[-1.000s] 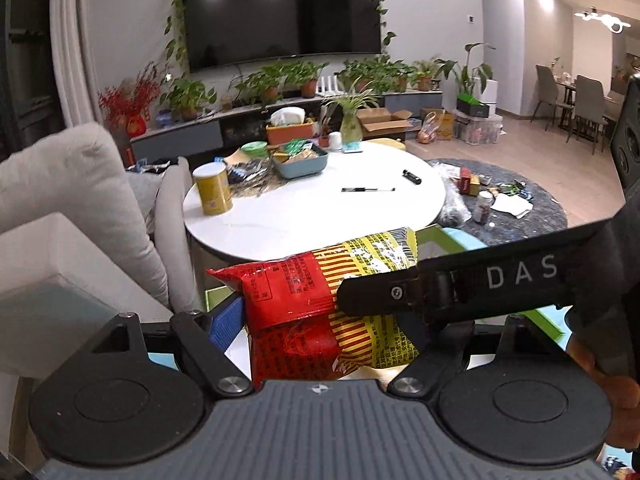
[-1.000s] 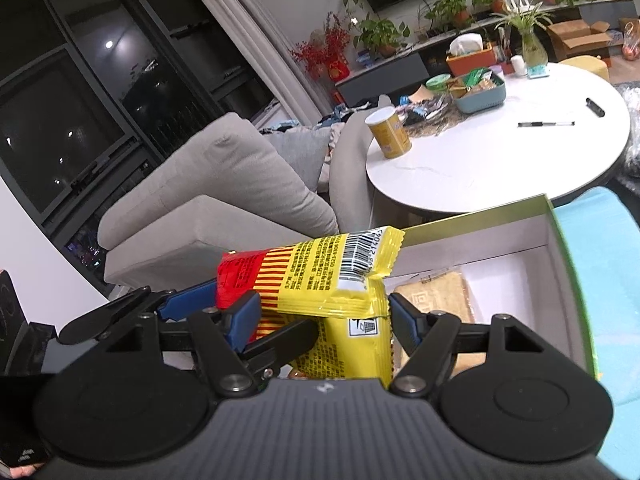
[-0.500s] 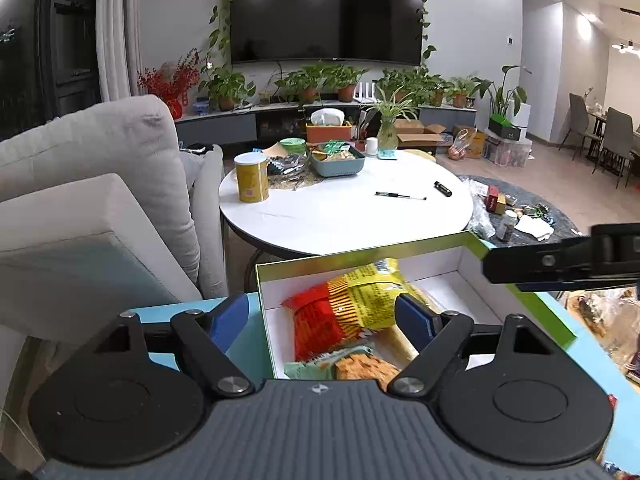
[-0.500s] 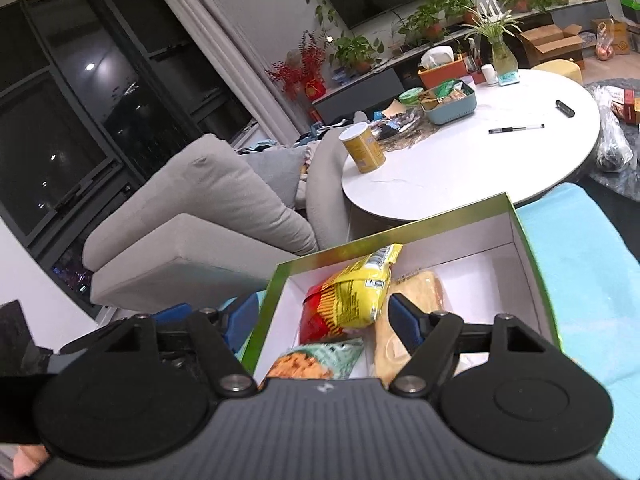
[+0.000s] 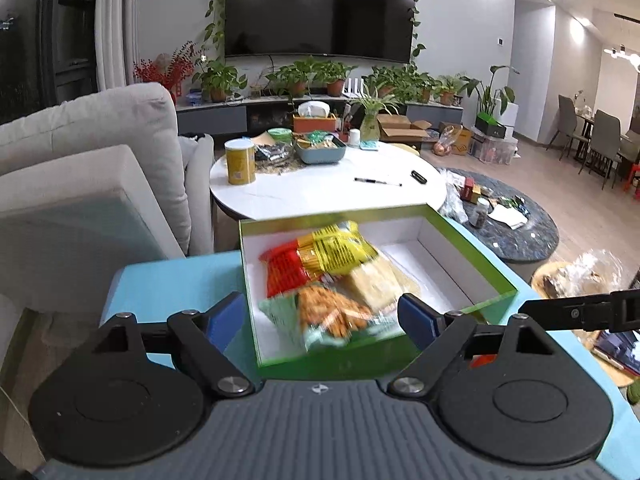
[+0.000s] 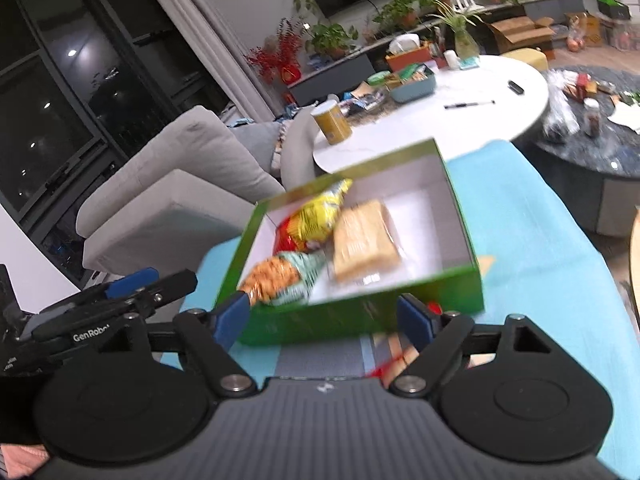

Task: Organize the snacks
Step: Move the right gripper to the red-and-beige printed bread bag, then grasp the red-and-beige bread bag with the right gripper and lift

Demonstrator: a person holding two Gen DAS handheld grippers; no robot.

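**Both grippers empty, snacks lying ahead in the green box**

Left wrist view: the left gripper (image 5: 320, 316) has its blue-padded jaws opening wide, with nothing pinched between them. Straight ahead and just beyond the fingertips sits the open green cardboard box with a white lining (image 5: 464, 288). Inside, crowded to its left half, lie a red-and-yellow crinkled snack bag (image 5: 316, 256) at the far side, a pale tan wrapped biscuit pack (image 5: 372, 284) beside it, and a mint-green bag printed with orange snacks (image 5: 328, 316) nearest the fingers. The right half of the box is bare. The red-and-yellow bag's long axis runs roughly left to right. The box rests on a light-blue cloth-covered surface (image 5: 176, 284); beyond stand a round white table (image 5: 320, 196), a grey sofa (image 5: 100, 152) on the left, and a dark wall television (image 5: 320, 12).

Right wrist view: the right gripper (image 6: 324, 320), also opening and holding nothing, faces the box's near green wall. Something red and tan (image 6: 396, 360), blurred, lies on the cloth just below its right finger, outside the box; probably a snack not yet put away. The right hand looks the nearer one for it.
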